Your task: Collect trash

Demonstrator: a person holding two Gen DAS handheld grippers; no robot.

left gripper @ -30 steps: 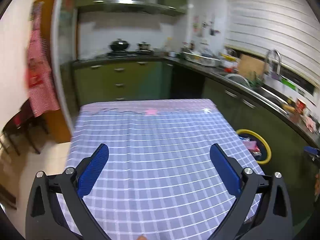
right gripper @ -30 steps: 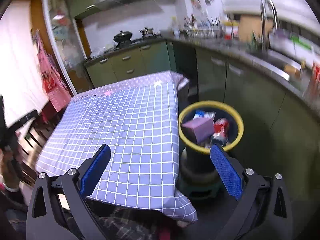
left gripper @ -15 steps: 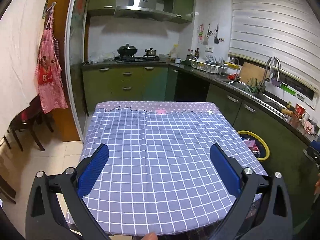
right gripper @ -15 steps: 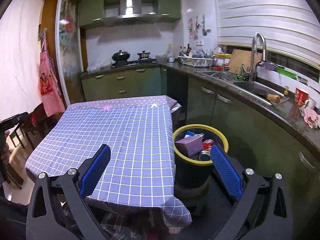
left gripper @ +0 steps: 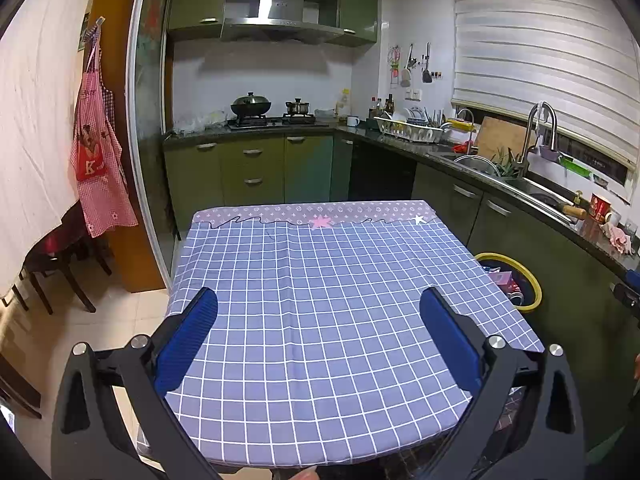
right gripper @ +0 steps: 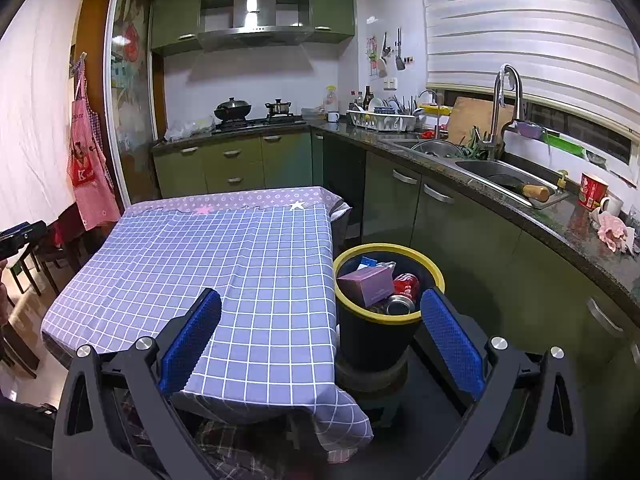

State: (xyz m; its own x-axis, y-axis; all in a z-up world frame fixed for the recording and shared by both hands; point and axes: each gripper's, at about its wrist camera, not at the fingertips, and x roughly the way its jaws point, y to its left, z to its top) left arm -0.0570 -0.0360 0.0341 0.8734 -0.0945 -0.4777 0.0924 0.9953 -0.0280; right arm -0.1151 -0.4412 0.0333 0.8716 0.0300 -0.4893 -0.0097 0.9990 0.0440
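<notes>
A black bin with a yellow rim (right gripper: 434, 276) stands on the floor right of the table, holding a purple box (right gripper: 366, 285), a red can (right gripper: 406, 282) and a silver can (right gripper: 398, 305). In the left wrist view the same bin (left gripper: 536, 294) shows past the table's right edge. My left gripper (left gripper: 318, 320) hovers open over the near end of the table (left gripper: 320, 280), which wears a blue checked cloth with nothing on it. My right gripper (right gripper: 320, 322) is open and empty, held back from the table's near right corner and the bin.
Green cabinets and a dark counter (right gripper: 520, 208) with a sink (right gripper: 500, 178) run along the right and back. A stove with pots (left gripper: 264, 116) sits at the back. A red apron (left gripper: 96, 160) hangs left, above dark chairs (left gripper: 48, 264). The cloth drapes off the corner (right gripper: 340, 412).
Both grippers have pulled back and risen away from the table and bin, so more of the kitchen shows. Both stay open and empty.
</notes>
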